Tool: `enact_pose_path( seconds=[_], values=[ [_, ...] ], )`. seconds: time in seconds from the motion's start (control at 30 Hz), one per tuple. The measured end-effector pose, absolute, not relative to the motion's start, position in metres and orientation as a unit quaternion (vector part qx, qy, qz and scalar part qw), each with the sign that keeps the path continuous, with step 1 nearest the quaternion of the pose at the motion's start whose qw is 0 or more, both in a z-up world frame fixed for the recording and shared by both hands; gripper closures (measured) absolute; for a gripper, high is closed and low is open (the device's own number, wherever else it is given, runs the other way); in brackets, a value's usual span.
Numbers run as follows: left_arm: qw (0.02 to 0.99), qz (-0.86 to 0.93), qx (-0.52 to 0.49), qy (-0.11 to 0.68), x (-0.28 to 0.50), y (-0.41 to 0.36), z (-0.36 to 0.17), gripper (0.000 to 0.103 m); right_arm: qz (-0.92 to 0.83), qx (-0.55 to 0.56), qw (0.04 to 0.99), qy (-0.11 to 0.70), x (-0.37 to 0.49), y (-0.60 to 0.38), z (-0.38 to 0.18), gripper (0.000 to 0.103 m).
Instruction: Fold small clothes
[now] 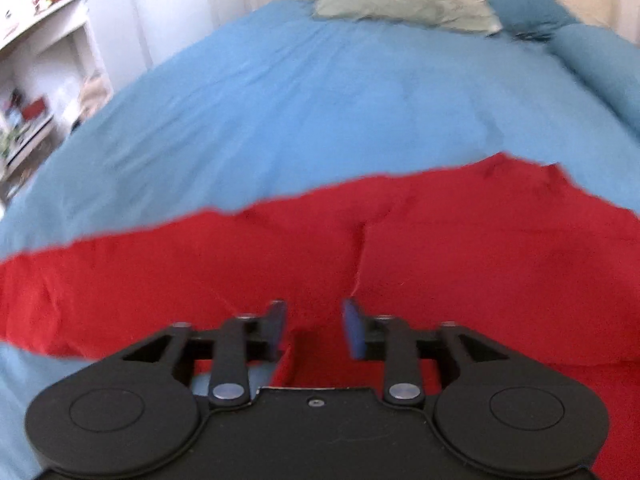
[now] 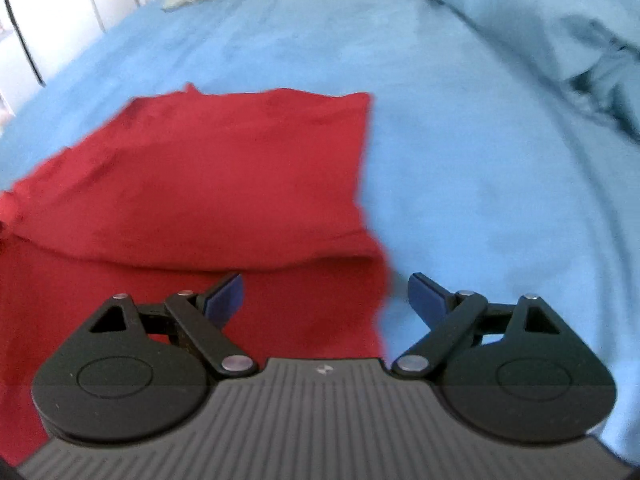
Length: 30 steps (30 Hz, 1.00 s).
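Red garment (image 2: 224, 184) lies on the blue bedsheet (image 2: 460, 160), near side of the bed. Right wrist view: one layer is laid over another, its rounded fold line crossing near the fingers, and the upper layer's right edge runs fairly straight from near to far. Judgement: at least one fold is made; garment looks halfway, not yet a compact packet. Left wrist view: the same red garment (image 1: 360, 248) spreads wide left to right, with a crease or seam running from near centre toward the far edge; far edge uneven. More folding and squaring likely remain.

Left gripper (image 1: 314, 330): jaws parted by a moderate gap, nothing between them, poised over red cloth. Cannot tell whether it touches the fabric.

Right gripper (image 2: 326, 300): jaws spread wide, holding nothing, straddling the garment's near right edge, left finger over red, right finger over sheet.

Outward: rumpled blue bedding (image 2: 580, 48) at far right, pale patterned pillow (image 1: 400, 4) and teal pillow (image 1: 524, 4) at the far end, white shelving (image 1: 36, 80) far left. Both views motion-blurred.
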<state>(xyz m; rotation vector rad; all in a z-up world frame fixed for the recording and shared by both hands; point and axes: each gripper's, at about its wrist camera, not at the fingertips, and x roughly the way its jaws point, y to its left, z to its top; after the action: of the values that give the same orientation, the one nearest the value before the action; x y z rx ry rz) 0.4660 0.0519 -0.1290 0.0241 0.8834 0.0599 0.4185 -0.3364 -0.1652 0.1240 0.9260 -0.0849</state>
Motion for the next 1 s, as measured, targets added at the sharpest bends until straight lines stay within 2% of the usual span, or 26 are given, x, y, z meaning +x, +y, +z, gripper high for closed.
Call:
enact_pose_path(
  seconds=[0.1,0.13,0.3,0.5,0.6,0.73,1.0],
  values=[
    [0.917,-0.033,0.0,0.397,0.466,0.043,-0.106,0.01,-0.021,0.049,0.909,0.414,0.414,-0.336,-0.14,0.0],
    [0.92,-0.05,0.0,0.389,0.469,0.036,-0.101,0.009,-0.008,0.044,0.913,0.406,0.417,-0.331,-0.134,0.0],
    [0.905,-0.095,-0.006,0.414,0.5,0.001,-0.129,0.009,0.032,0.032,0.917,0.395,0.45,-0.3,-0.143,0.0],
    [0.878,-0.084,-0.017,0.47,0.508,-0.006,-0.182,0.009,-0.014,0.081,0.894,0.44,0.468,-0.308,-0.183,0.0],
    [0.88,-0.096,0.001,0.466,0.508,-0.007,-0.182,0.009,0.0,0.084,0.897,0.435,0.462,-0.311,-0.188,0.0],
    [0.882,-0.092,-0.043,0.461,0.506,0.005,-0.162,0.009,0.0,0.033,0.895,0.446,0.467,-0.295,-0.172,0.0],
    [0.905,-0.093,-0.125,0.396,0.449,0.063,-0.062,0.008,0.039,0.061,0.925,0.374,0.427,-0.253,-0.086,0.0]
  ],
)
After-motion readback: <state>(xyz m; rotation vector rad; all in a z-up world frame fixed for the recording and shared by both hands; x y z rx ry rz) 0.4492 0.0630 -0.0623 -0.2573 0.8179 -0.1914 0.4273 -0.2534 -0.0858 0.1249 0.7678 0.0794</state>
